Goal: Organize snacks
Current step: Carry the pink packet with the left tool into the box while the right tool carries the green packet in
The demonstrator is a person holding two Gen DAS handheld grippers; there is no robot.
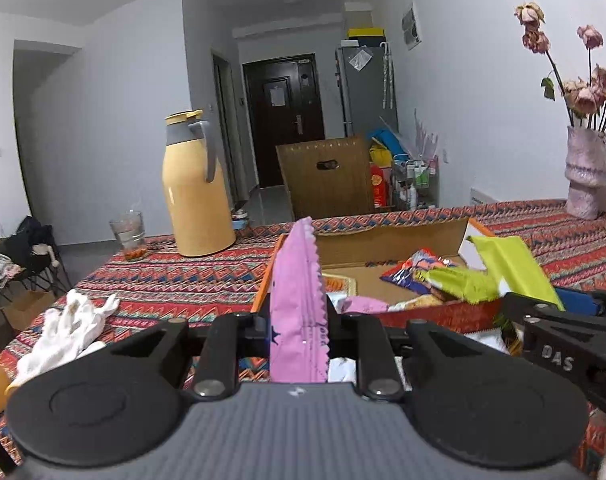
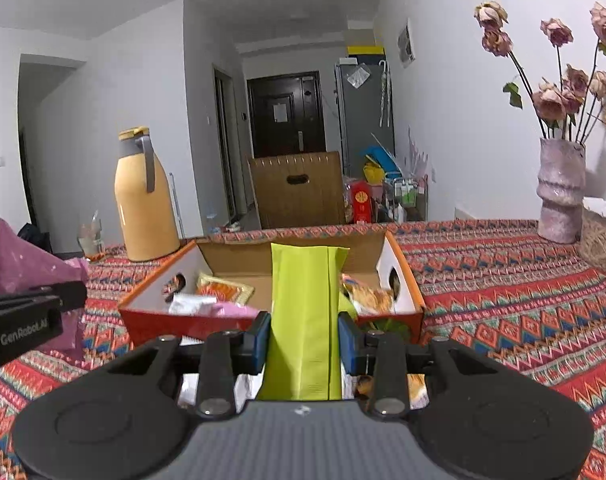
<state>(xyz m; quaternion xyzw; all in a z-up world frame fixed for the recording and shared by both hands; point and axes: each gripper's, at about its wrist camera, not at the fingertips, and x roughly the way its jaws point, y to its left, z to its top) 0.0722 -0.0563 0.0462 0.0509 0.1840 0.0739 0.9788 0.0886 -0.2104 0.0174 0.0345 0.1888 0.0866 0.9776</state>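
Patterned red tabletop (image 2: 503, 304) carries all items.

Near: left claw (image 1: 299, 322) closed on pink packet (image 1: 299, 304), held upright at near-left corner of box. Right claw (image 2: 305, 338) closed on green packet (image 2: 303, 320), held upright at box's near wall.

Mid: open cardboard box (image 2: 403, 276) already holds several snacks.

Risks:
- Tall, slim packets may pivot or slip in grip.
- Claws close together; collision likely if both lower at once.
- Packet may catch near wall, shift box.

Far left: yellow flask (image 2: 143, 208), glass (image 1: 129, 236). Sideways sweep could topple glass.
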